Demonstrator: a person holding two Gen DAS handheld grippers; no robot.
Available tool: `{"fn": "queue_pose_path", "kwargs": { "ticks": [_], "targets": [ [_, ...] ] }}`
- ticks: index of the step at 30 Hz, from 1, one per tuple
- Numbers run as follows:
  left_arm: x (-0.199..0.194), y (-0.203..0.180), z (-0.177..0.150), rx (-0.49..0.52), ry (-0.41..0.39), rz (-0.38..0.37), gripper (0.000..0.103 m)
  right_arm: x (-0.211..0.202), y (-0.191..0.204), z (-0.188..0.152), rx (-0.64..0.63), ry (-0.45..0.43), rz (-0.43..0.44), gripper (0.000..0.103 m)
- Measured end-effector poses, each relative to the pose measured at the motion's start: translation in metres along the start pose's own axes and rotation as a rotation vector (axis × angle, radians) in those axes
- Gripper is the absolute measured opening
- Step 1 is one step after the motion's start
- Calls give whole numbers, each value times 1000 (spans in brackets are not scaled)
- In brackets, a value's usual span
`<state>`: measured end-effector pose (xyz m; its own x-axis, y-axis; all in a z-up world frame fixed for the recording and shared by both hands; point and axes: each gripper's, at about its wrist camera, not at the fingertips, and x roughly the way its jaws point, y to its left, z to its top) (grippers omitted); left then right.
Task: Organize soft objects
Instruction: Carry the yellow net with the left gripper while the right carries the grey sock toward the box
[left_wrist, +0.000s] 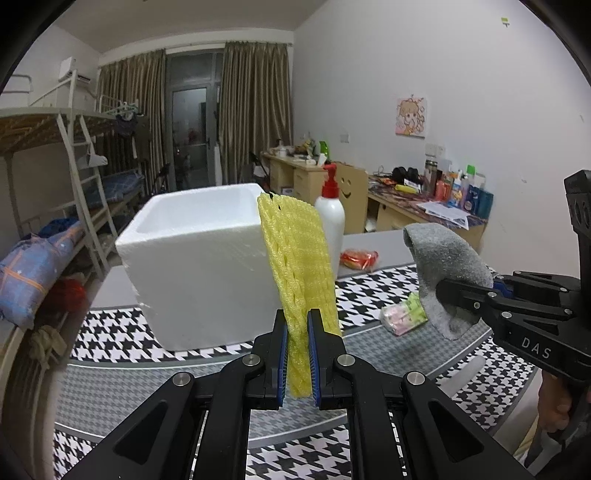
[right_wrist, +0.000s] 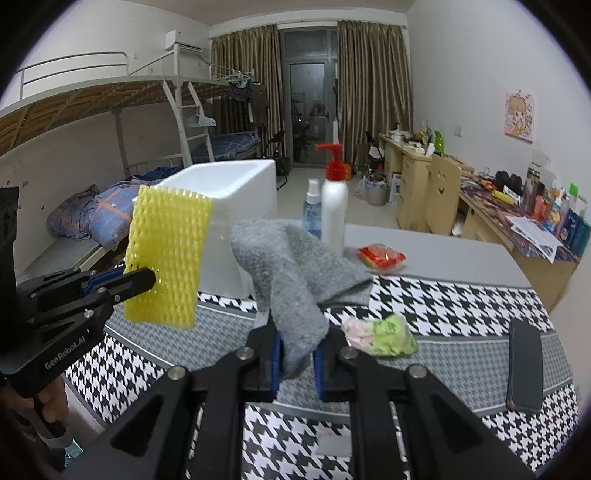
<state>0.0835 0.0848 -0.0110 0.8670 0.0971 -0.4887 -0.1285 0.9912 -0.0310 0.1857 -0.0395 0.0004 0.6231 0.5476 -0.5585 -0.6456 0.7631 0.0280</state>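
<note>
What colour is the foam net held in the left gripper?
Yellow; the foam net shows best in the right wrist view.

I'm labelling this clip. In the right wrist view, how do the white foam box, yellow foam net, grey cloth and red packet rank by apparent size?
1. yellow foam net, grey cloth and white foam box: look alike; net and cloth are nearer, the box is partly hidden
2. red packet

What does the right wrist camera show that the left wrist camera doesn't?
Only the right wrist view shows the blue spray bottle beside the pump bottle and the dark flat case lying on the patterned cloth. Only the left wrist view shows the yellow foam net edge-on, clamped in the left gripper. Both show the white foam box, the white pump bottle, the red packet, the green-pink packet, and the grey cloth held by the right gripper.
</note>
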Motion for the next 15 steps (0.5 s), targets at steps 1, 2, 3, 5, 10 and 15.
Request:
{"fn": "queue_pose_path", "kwargs": {
  "ticks": [1,2,3,5,10,15],
  "targets": [
    [-1,1,1,2,-3,7,11,0,2,2,-3,-5,3,18],
    [-1,2,3,4,-7,12,11,-1,4,5,-7,-13,5,18],
    [-2,3,5,7,-13,15,11,0,6,7,-9,-18,7,18],
    [-4,5,8,11,-27,26,11,0,8,11,-7,-25,14,18],
    [-5,9,15,17,-48,46,11,1,14,21,-8,-38,21,18],
    [-6,14,23,11,-70,61,11,0,19,28,-28,-58,25,18]
  ]
}}
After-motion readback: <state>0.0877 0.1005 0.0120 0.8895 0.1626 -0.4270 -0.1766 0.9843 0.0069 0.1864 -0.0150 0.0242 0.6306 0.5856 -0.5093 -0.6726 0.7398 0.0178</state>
